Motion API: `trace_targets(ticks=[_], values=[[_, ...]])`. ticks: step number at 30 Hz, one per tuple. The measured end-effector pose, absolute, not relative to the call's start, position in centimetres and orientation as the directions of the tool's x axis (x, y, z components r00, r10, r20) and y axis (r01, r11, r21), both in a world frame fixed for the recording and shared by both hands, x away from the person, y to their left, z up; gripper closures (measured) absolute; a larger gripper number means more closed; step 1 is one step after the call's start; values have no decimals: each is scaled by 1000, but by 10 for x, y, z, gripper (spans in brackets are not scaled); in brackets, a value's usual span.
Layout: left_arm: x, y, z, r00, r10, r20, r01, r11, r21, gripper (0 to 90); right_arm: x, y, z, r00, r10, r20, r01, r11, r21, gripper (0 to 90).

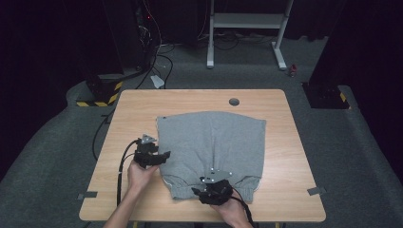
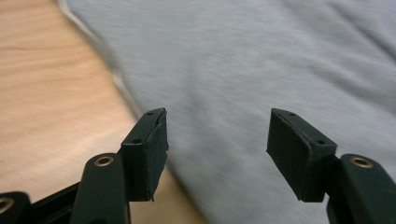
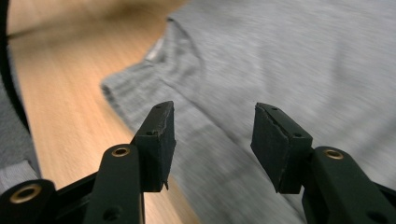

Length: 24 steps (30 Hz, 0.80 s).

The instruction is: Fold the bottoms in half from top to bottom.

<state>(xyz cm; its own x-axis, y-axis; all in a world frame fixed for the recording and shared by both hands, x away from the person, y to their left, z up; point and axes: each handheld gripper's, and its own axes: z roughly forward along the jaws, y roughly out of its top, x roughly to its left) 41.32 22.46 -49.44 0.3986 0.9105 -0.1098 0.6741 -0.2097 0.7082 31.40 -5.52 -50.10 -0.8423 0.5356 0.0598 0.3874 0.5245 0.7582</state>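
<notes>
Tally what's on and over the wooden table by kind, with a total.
Grey folded fabric garment: 1
Black two-jaw grippers, left and right, both open: 2
Round grey cable hole cap in the tabletop: 1
Total: 4

Wooden table (image 1: 138, 107) in the middle, round hole (image 1: 234, 101) near its top edge. White stand (image 1: 247, 21) at the top. Black cables (image 1: 164, 61) and striped base (image 1: 100, 96) upper left. Grey tape (image 1: 316, 191) lower right.
</notes>
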Motion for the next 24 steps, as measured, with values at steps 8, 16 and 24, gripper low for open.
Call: trace_targets(ticks=[8, 16, 24], values=[[447, 229, -500, 334, 939, -83, 703, -190, 686, 379, 309, -20, -500, -884, 464, 56, 342, 559, 755, 479], [475, 238, -506, 255, 962, -100, 741, -129, 659, 376, 307, 6, -509, -904, 426, 46, 320, 600, 733, 439], [493, 233, -511, 248, 966, -67, 755, -150, 639, 374, 306, 15, -514, -901, 433, 19, 312, 617, 722, 427]])
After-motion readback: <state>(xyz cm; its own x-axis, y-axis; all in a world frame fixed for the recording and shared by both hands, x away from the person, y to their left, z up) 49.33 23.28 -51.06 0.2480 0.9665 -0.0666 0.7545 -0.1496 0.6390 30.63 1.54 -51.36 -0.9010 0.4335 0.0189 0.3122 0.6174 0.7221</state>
